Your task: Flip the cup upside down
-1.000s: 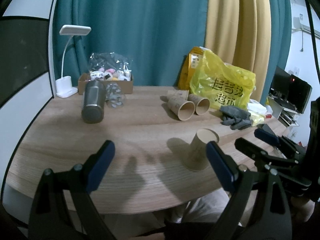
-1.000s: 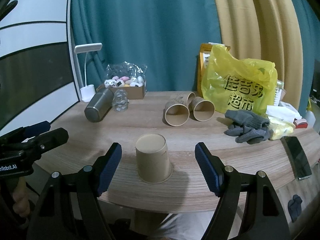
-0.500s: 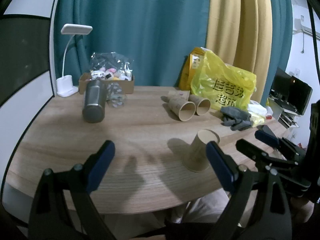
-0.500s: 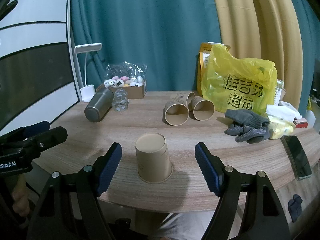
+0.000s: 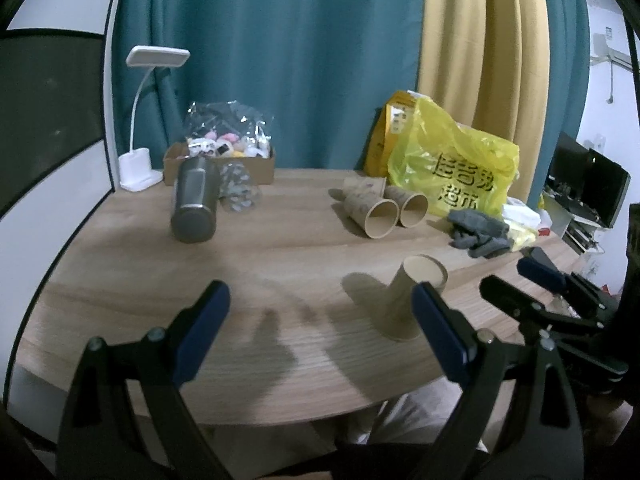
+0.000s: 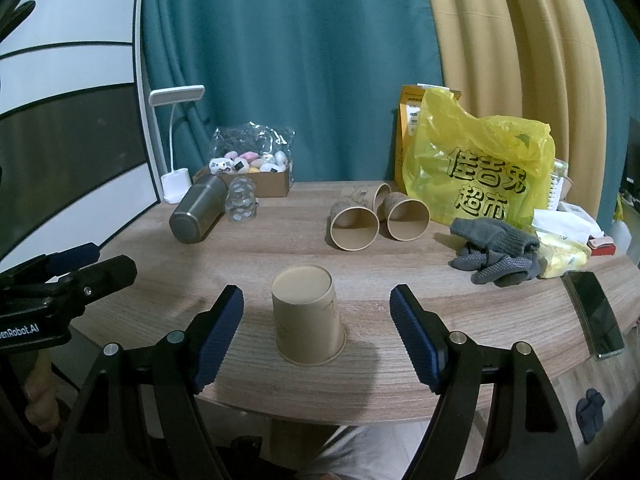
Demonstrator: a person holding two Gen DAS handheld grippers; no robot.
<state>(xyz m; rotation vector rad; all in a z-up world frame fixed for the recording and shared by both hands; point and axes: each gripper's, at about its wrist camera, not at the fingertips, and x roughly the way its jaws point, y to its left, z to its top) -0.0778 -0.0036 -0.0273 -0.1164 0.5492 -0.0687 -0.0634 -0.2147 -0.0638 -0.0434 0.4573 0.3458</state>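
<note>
Cup, brown paper, tapered (image 6: 308, 316), stands mouth-down on wooden table (image 6: 400, 264), base up, near the table's front edge; flip looks done; right gripper (image 6: 316, 334) spread wide, blue pads either side of cup, touching nothing; left gripper (image 5: 320, 332) also wide open, empty, left of cup; two more brown paper cups (image 6: 376, 216) lie behind cup; judgement: back straight off, don't clip the light cup.
</note>
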